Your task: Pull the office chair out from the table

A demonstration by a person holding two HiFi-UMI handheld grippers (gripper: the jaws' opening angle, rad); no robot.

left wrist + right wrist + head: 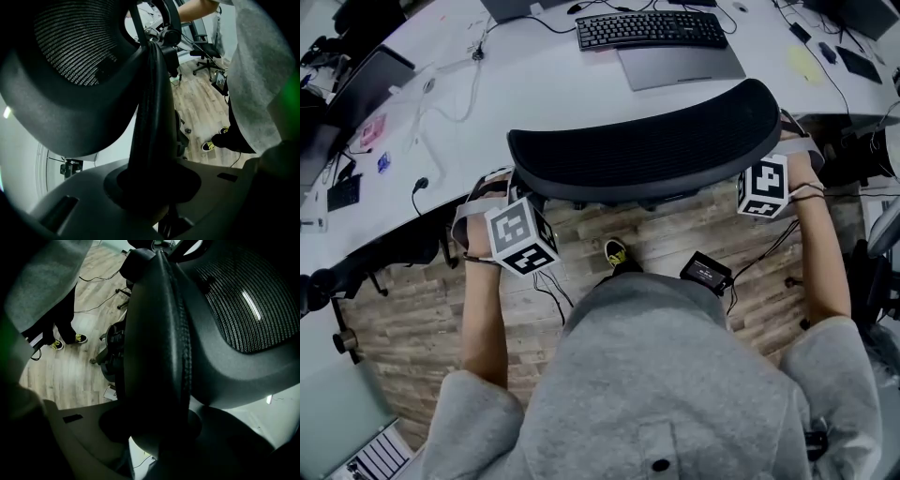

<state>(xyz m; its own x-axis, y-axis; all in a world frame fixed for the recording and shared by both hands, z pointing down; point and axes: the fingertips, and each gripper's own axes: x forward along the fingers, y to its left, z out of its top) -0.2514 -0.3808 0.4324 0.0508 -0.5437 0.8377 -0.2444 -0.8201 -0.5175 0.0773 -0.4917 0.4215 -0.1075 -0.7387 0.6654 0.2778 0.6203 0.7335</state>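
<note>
Between the jaws of your left gripper (147, 192) runs the left edge of the backrest (150, 108) of the office chair (647, 141); both jaws close against that dark rim and pinch it. Your right gripper (157, 427) is set the same way on the backrest's right edge, its jaws pressed on the rim with the mesh panel just beside them. Outward from the two grips, the head view shows the backrest spanning the space between your hands, its top edge lying against the near edge of the table (544, 75), with the keyboard (652, 28) just beyond it. Judge the grasp stage as complete on both sides. The pull itself is not yet done: the chair stands tucked at the table, and the wooden floor (675, 234) between the chair and your body is the room into which you draw it.
</note>
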